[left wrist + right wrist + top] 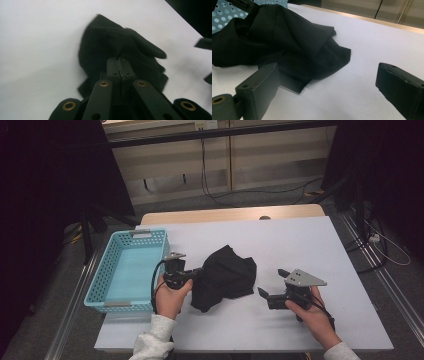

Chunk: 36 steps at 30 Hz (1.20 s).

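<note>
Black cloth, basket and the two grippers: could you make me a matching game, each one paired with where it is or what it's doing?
Things:
1. black cloth
2. basket
3. left gripper
4. right gripper

States:
A. open, holding nothing
B. turquoise, at the table's left edge
C. crumpled mid-table
D. shut on the cloth

Pairs: 1-C, 2-B, 3-D, 4-A

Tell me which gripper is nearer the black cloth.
Left. The left gripper is shut on the black cloth's edge; the right gripper stands open, apart from it on the white table.

cloth [225,275] mid-table [300,240], basket [127,270] at its left
</note>
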Available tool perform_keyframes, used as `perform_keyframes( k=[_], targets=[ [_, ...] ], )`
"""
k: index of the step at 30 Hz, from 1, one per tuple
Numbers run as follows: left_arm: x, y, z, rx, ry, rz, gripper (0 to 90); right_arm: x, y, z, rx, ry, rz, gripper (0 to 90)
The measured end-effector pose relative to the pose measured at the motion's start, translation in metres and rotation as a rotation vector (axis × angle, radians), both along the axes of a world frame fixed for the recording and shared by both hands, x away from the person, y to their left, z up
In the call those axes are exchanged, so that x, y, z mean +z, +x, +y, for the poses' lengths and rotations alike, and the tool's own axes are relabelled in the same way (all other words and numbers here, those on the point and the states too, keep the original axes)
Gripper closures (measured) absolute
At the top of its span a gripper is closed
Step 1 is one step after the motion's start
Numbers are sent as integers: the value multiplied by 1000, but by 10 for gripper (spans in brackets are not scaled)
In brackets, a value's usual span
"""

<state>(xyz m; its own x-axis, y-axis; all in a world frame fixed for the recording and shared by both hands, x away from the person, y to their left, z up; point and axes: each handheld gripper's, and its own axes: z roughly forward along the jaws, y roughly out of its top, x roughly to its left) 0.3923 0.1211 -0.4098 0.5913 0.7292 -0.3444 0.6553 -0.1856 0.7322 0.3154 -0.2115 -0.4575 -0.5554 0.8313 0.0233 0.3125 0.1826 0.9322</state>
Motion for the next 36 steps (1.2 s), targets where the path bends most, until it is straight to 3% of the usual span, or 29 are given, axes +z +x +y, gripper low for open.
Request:
perform_keyframes(
  k=[4, 7, 11, 16, 18, 21, 22, 23, 24, 27, 30, 33, 36],
  targets=[
    [-4, -8, -22, -99, 2, 14, 895, 2, 0, 2, -1, 37, 5, 45],
    [-3, -15, -35, -147, -1, 14, 895, 4, -2, 4, 7, 22, -9, 45],
    [-4, -22, -49, -206, -4, 20, 894, 2, -1, 3, 1, 14, 5, 45],
    [-9, -21, -49, -218, 2, 28, 885, 2, -1, 3, -2, 18, 5, 45],
    [-7, -19, -47, -204, -1, 12, 838, 2, -1, 3, 0, 15, 5, 44],
    [6, -15, -35, -123, 6, -78, 594, 2, -1, 3, 0, 15, 8, 44],
    [6, -15, -35, -123, 6, -78, 520, 2, -1, 3, 0, 15, 8, 44],
    [8, -14, -32, -95, 8, -101, 520, 1, -1, 3, 0, 15, 8, 45],
    [10, -12, -28, -71, 10, -108, 455, 1, -1, 3, 3, 12, 8, 45],
    [13, -5, -14, -26, -19, -77, 388, 2, -1, 4, 9, 13, 8, 45],
    [12, 1, -5, 15, 5, -58, 285, 4, 3, 7, 6, 19, 8, 53],
    [9, 4, 0, 31, 18, -45, 246, 6, 7, 14, 15, 16, 3, 57],
    [9, 4, 5, 56, 43, -62, 204, 10, 10, 22, 40, 60, 1, 52]
  ],
)
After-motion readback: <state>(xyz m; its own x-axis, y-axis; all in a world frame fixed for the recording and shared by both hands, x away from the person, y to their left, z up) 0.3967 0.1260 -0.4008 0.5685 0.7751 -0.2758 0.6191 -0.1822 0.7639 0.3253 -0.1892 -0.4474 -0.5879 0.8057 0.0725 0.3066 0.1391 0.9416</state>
